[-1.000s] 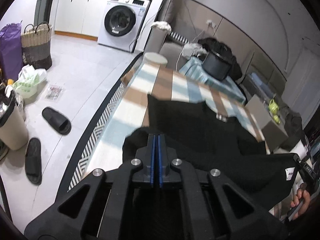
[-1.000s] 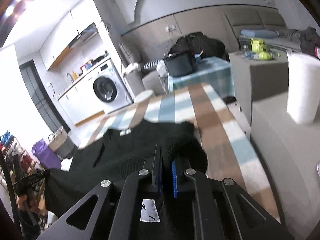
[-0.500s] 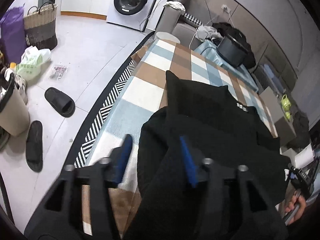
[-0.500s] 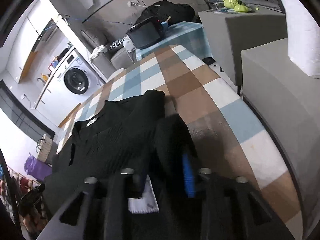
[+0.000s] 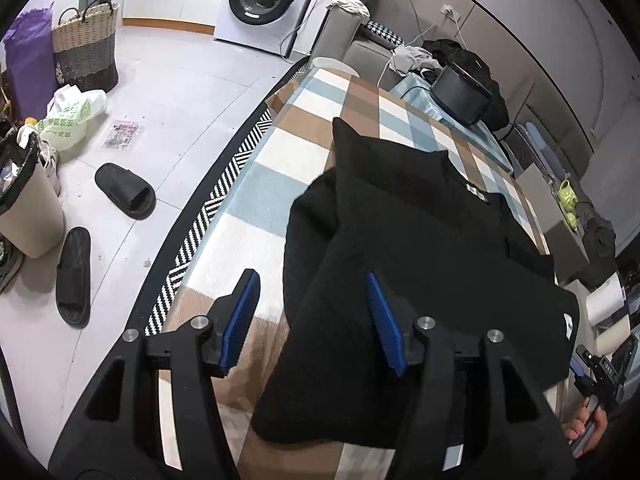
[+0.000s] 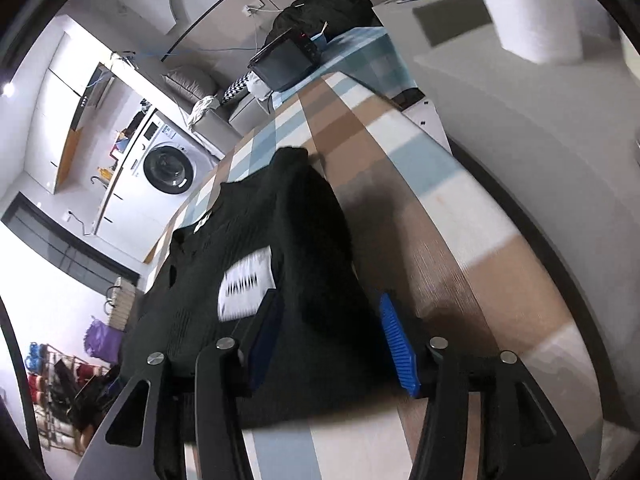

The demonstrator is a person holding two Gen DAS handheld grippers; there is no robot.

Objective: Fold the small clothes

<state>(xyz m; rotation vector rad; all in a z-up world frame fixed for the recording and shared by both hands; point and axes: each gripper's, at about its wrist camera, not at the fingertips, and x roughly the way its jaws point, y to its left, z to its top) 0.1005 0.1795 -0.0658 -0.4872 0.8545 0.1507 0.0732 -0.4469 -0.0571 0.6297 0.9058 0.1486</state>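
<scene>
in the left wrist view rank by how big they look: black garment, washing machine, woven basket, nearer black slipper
1. black garment, though it lies nearest the camera
2. washing machine
3. woven basket
4. nearer black slipper, close to the basket in apparent size, so unsure

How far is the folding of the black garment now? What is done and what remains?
Done: the black garment lies on the checked cloth with its near part laid back over itself. In hand: the left gripper and right gripper have just been opening their jaws; fabric lies between them, but nothing is clamped. Left: probably further folds, since the garment still spreads wide.
</scene>
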